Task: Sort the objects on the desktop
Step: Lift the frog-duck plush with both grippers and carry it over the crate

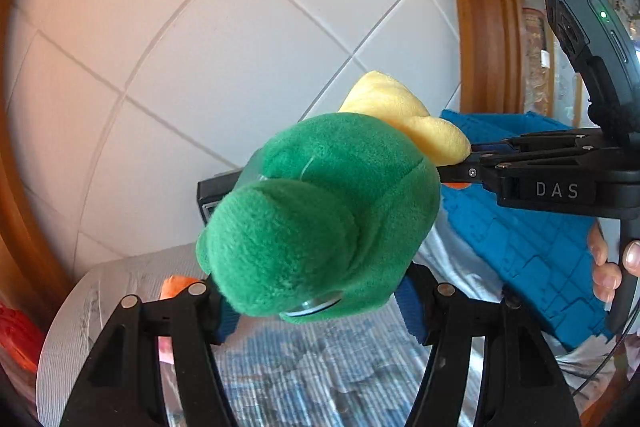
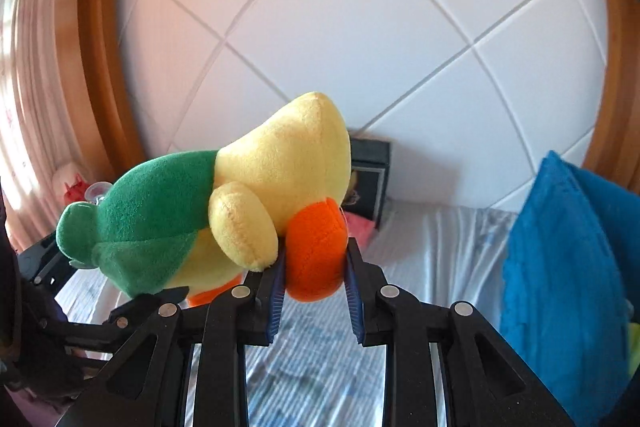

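While both grippers are holding the same plush toy (image 1: 320,227) above the bed, its green head is filling the centre of the left wrist view, and the left gripper (image 1: 316,301) is clamping that head at a middling width between its blue pads (image 1: 410,307). Behind it, toward the upper right of that frame, the toy's yellow body is running back to the right gripper (image 1: 460,167), whose black frame is crossing in from the right edge with a hand (image 1: 612,267) wrapping its handle. A blue cushion (image 1: 532,247) is lying behind that gripper.

Seen from the right wrist camera, the right gripper (image 2: 316,279) is pinching the toy's orange foot (image 2: 316,251) between narrow jaws at lower centre. Green head and left gripper (image 2: 52,259) are sitting at the left edge. A striped bedsheet (image 2: 420,247) is spreading below, and a dark box (image 2: 370,179) is leaning against the white padded headboard (image 2: 360,27).
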`<state>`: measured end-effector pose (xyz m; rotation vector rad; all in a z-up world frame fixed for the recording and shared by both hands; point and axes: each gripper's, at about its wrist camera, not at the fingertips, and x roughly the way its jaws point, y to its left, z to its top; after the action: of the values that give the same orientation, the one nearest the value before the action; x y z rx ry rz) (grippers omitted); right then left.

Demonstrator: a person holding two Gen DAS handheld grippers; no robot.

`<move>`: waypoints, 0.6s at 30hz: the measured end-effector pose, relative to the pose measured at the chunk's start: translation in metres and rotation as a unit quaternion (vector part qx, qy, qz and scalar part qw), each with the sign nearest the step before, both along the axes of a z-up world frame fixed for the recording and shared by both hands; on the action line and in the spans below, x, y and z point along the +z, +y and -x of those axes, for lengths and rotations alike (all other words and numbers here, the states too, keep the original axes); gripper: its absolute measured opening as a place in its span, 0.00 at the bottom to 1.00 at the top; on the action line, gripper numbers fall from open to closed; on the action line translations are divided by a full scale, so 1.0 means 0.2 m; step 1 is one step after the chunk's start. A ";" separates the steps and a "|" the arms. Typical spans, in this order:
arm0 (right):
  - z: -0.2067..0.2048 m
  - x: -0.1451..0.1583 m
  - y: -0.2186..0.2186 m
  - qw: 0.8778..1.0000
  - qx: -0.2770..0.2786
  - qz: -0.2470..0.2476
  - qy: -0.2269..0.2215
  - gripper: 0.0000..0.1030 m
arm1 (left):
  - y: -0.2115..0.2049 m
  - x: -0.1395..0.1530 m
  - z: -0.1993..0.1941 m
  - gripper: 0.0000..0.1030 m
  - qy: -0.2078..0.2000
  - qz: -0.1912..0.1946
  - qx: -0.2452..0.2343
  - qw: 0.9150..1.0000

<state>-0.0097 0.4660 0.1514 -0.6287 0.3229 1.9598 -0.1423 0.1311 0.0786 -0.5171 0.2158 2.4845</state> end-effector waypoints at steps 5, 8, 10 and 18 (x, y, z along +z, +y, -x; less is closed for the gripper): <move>-0.36 0.24 -0.22 0.997 -0.056 -0.046 0.010 0.26 | 0.26 0.21 -0.20 0.61 0.037 -0.018 -0.056 0.998; -0.58 0.35 -0.31 0.993 -0.093 -0.068 0.012 0.26 | 0.47 0.32 -0.31 0.61 0.053 -0.027 -0.091 0.994; -0.74 0.42 -0.37 0.990 -0.116 -0.083 0.014 0.26 | 0.61 0.38 -0.40 0.61 0.062 -0.034 -0.114 0.991; -1.42 0.58 -0.44 0.971 -0.212 -0.106 0.018 0.26 | 1.27 0.52 -0.68 0.62 0.052 -0.031 -0.186 0.981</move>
<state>0.2741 0.3779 0.2680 -0.3508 0.2424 1.5685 -0.0060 0.3858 0.1835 -0.2901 0.2509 2.1454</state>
